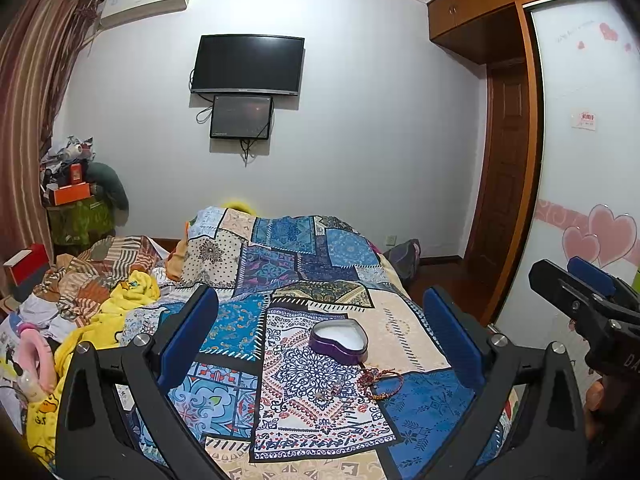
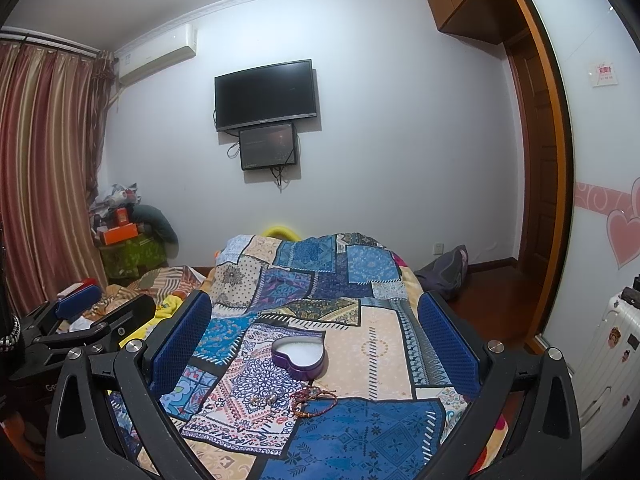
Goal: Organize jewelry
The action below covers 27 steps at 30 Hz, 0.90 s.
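Observation:
A purple heart-shaped tin with a white inside sits open on the patchwork bedspread. Just in front of it lies a heap of red and brown braided bracelets, with small beaded pieces to their left. My left gripper is open above the bed, tin and bracelets between and ahead of its blue pads. My right gripper is open too and holds nothing. Each gripper shows at the edge of the other's view, the right gripper and the left gripper.
Crumpled yellow and striped bedding is piled left of the bedspread. A cluttered stand with an orange box is in the far left corner. A wardrobe door with heart stickers and a white suitcase stand to the right.

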### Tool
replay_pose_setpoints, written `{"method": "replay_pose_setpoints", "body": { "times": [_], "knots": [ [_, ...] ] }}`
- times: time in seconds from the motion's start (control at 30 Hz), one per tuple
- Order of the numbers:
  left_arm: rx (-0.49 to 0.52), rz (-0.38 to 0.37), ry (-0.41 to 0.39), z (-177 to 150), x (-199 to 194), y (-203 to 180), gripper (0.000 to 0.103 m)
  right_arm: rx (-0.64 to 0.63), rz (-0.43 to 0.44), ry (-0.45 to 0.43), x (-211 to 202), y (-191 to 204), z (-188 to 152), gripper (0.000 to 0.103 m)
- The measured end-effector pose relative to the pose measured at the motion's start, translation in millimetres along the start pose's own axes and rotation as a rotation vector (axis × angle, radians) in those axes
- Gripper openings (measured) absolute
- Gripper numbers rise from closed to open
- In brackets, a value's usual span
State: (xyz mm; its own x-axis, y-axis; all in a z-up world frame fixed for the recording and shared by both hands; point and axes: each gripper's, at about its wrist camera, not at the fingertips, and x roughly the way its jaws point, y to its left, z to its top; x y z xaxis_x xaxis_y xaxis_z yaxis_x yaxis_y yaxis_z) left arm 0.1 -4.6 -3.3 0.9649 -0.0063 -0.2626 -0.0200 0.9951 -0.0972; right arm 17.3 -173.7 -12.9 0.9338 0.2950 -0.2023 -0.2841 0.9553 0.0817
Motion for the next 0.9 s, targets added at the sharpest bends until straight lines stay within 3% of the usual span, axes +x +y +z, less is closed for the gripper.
{"method": "replay_pose_setpoints", "body": {
  "times": [0.4,0.77,0.9],
  "knots": [
    [-0.010,-0.002,0.055,-7,24,7,0.103,0.008,-0.004,0.043,19,-6,-4,0.102],
    [-0.044,-0.006,0.257,-34,94,35,0.103,0.011,-0.057,0.173,69,-32,-26,0.102],
    [-0.052,-0.013,0.345,-47,121,45,0.096,0.018,-0.052,0.295,96,-44,-42,0.102]
  ]
}}
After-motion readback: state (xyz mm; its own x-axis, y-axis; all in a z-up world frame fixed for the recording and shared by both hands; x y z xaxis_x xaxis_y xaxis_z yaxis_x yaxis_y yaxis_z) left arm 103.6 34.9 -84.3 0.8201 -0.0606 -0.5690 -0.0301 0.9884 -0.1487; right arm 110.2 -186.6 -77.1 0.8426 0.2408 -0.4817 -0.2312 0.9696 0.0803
